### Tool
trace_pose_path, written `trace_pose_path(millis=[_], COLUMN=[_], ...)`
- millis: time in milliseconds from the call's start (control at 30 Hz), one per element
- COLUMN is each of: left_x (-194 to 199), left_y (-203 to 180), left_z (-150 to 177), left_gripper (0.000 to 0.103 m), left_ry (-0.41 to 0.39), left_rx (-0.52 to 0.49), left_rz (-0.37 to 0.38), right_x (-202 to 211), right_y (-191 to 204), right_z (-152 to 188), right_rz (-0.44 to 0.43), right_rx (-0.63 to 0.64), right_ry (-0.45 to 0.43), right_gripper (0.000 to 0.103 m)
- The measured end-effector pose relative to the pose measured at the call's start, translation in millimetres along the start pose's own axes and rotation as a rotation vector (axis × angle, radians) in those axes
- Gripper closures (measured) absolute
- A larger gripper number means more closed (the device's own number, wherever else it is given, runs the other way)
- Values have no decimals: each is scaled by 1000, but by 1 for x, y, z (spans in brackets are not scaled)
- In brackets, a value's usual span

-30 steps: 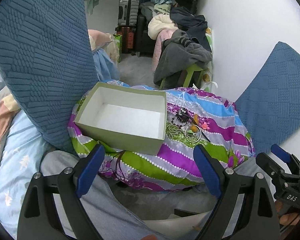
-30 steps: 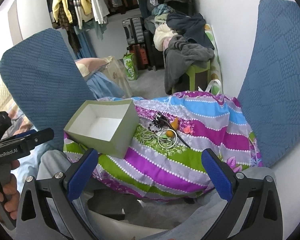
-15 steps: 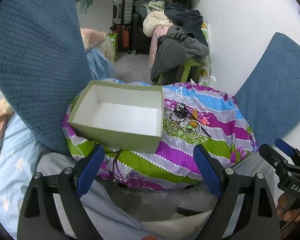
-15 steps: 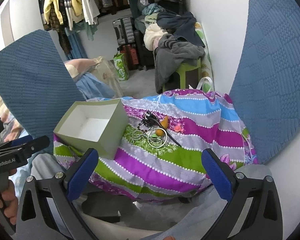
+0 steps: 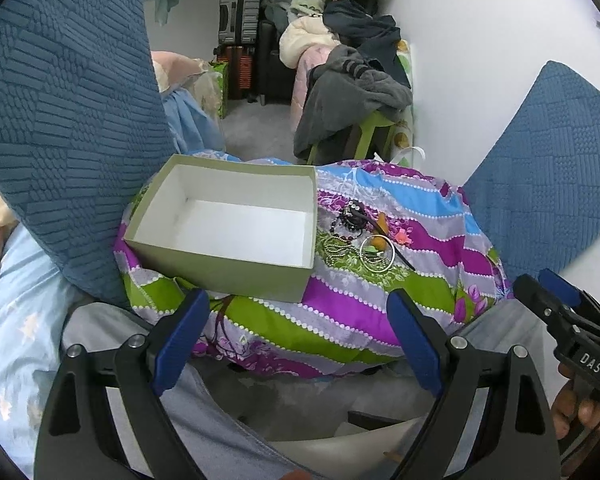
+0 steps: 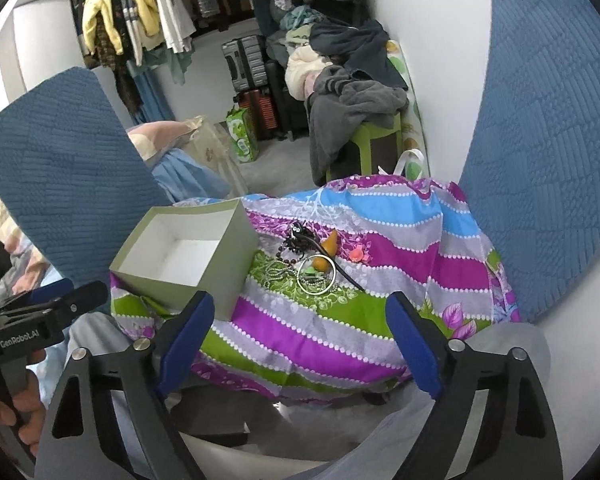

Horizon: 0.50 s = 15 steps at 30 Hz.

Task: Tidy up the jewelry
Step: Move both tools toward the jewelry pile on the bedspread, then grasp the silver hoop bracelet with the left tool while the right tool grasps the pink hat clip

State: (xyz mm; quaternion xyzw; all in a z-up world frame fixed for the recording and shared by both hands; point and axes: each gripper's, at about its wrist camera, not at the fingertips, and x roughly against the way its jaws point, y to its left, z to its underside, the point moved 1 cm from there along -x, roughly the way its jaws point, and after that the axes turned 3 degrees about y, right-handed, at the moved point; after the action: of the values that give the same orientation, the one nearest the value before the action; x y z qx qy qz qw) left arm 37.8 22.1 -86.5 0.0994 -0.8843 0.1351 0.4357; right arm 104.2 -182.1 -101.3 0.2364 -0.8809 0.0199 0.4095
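The jewelry pile (image 5: pixel 358 236) lies on a striped, flowered quilt (image 5: pixel 340 312), just beside the right wall of an open green box (image 5: pixel 224 222) with a white inside. In the right wrist view the pile (image 6: pixel 306 260) sits a little left of centre, ahead of the claws and well apart from them. It holds a silver bangle (image 6: pixel 316 276) lying flat, dark beads (image 6: pixel 294 242) at the far end, a fine silver chain (image 6: pixel 278 270) on the box side, and orange pieces (image 6: pixel 324 260). A thin dark stick (image 6: pixel 340 270) runs through it, its long axis slanting from the far left to the near right. The box's long side runs left to right in the left wrist view, its opening facing up.

The left claw (image 5: pixel 296 328) hovers low over the near edge of the quilt, aimed forward toward the box, its blue pads spread wide with nothing between them. The right claw (image 6: pixel 300 330) is posed the same way, level and spread, aimed at the quilt below the pile. Each claw shows at the other view's edge, held by a hand (image 6: pixel 16 412) that the frame cuts off.

The pieces overlap, so single items are hard to separate. The near corner of the box is hidden behind the right claw's left pad (image 6: pixel 186 340). Blue textured cushions (image 6: pixel 68 176) stand to both sides.
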Motion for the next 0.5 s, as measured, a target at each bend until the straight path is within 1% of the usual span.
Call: trace_pose_path(millis=[233,300,367,500], left_x=[-27,-36,-47,-68], left_y=[-12,-16,-22,-34], left_z=[-6,-9,-12,-16], left_gripper=[13,13,13,14], left_ry=[36,52,66,96], left_rx=[-18,-20,-27,-32], left_rz=[58,87,110,148], right_x=[-23,-32,-46,-70], right_y=[-8,-14,-21,-36], right_z=[-2,-2,-1,1], right_rz=[-6,-8,3,11], right_rx=[23,18,19,5], right_ry=[8,23,42,80], right_gripper=[28,34,42,46])
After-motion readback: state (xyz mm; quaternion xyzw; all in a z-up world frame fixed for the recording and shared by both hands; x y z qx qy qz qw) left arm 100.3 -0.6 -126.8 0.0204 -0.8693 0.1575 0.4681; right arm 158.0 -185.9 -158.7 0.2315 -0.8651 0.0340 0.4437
